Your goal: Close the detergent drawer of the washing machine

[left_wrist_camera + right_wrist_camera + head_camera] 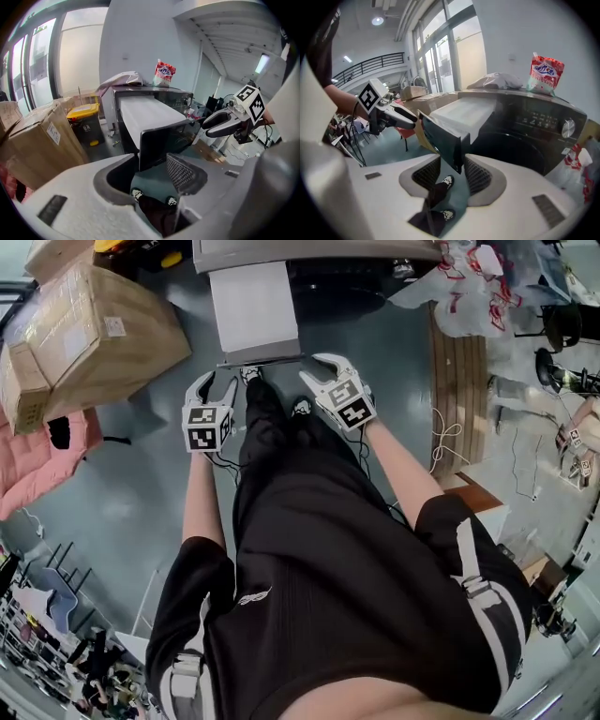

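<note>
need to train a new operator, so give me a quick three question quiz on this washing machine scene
1. True or false: the detergent drawer stands pulled out of the washing machine.
2. What stands on the washing machine's top: A red and white pouch, B kettle, C bucket?
3. Fill in: the left gripper and right gripper both have jaws ___.
Key: 1 true; 2 A; 3 open.
</note>
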